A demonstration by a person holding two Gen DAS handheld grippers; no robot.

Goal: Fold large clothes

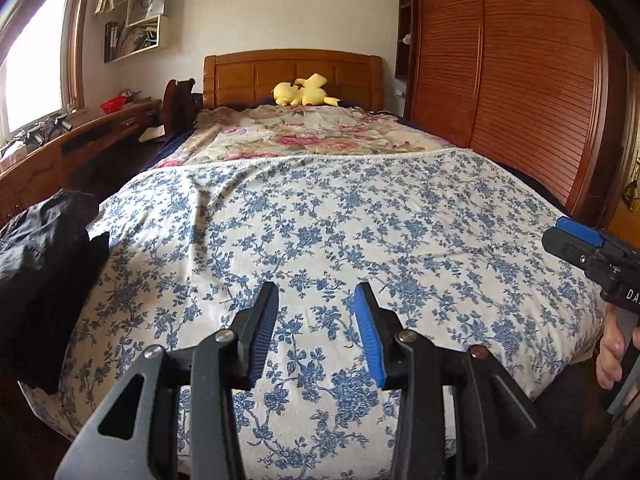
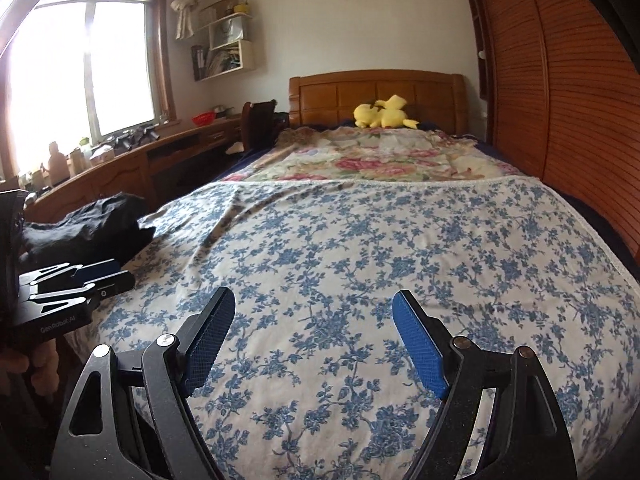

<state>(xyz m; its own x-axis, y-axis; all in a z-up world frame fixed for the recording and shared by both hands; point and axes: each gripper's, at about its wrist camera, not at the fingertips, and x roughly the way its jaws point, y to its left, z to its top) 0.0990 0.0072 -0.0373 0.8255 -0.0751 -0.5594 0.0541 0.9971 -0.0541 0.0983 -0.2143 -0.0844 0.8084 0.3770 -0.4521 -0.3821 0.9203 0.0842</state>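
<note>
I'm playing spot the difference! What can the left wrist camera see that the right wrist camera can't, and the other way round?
Only the left wrist view shows the right hand-held gripper from the side, at the right edge. Only the right wrist view shows the whole window and the left hand-held gripper from the side. Both show the bed cover, the yellow plush toy, the black clothes on the left, and open jaws.
</note>
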